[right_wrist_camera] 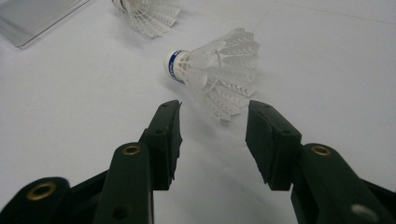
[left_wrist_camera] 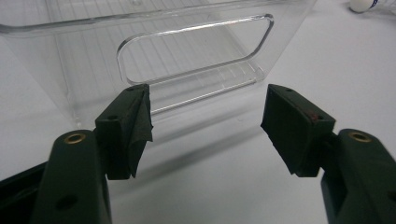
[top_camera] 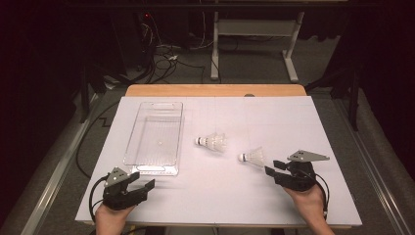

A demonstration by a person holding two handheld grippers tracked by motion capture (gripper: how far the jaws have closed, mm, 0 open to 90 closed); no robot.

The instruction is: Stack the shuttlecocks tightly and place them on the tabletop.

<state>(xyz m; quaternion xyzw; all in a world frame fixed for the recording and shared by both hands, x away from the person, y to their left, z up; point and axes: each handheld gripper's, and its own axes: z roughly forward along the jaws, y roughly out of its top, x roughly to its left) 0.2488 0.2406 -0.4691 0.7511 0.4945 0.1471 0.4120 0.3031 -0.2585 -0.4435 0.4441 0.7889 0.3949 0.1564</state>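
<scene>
The right gripper point(right_wrist_camera: 212, 126), jaws apart, is lining up on the white feathered shuttlecock point(right_wrist_camera: 212, 74) lying just ahead, while the left gripper point(left_wrist_camera: 205, 126), likewise spread, is waiting before the clear plastic bin point(left_wrist_camera: 154, 46).

A white sheet point(top_camera: 293, 127) covers the wooden table point(top_camera: 215, 90), whose far edge shows bare. Beyond that edge, a grey floor point(top_camera: 254, 68) carries a tangle of cables point(top_camera: 164, 56) to the left and a white desk frame point(top_camera: 254, 34) straight behind. The room past the table is dark; light falls mainly on the sheet.
</scene>
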